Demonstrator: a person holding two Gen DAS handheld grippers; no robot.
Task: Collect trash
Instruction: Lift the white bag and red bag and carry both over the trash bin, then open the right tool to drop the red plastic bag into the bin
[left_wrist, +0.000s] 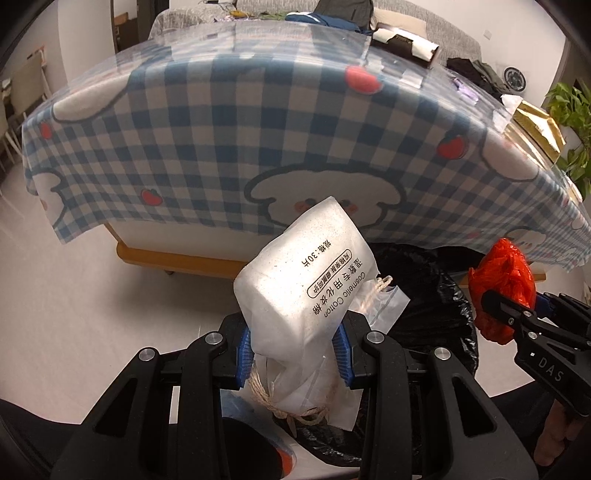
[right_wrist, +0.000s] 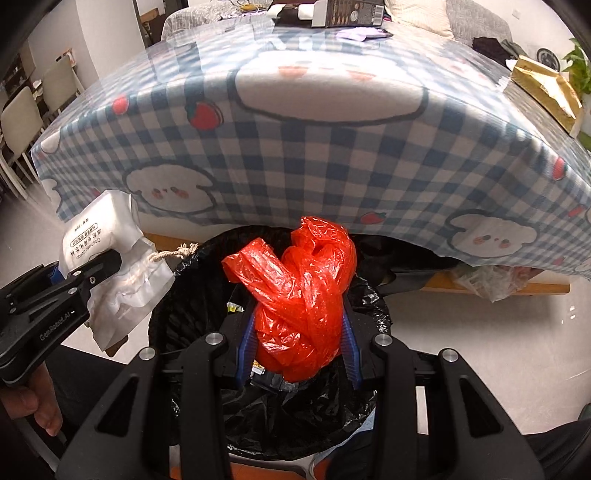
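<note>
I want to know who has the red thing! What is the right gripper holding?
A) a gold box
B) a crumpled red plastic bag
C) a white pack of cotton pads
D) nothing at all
B: in the right wrist view the right gripper is shut on the crumpled red plastic bag, above the bin with the black liner; the white cotton pack is in the left gripper.

Bright even indoor light – sharp centre, heavy fisheye bending, dark vignetted corners.
</note>
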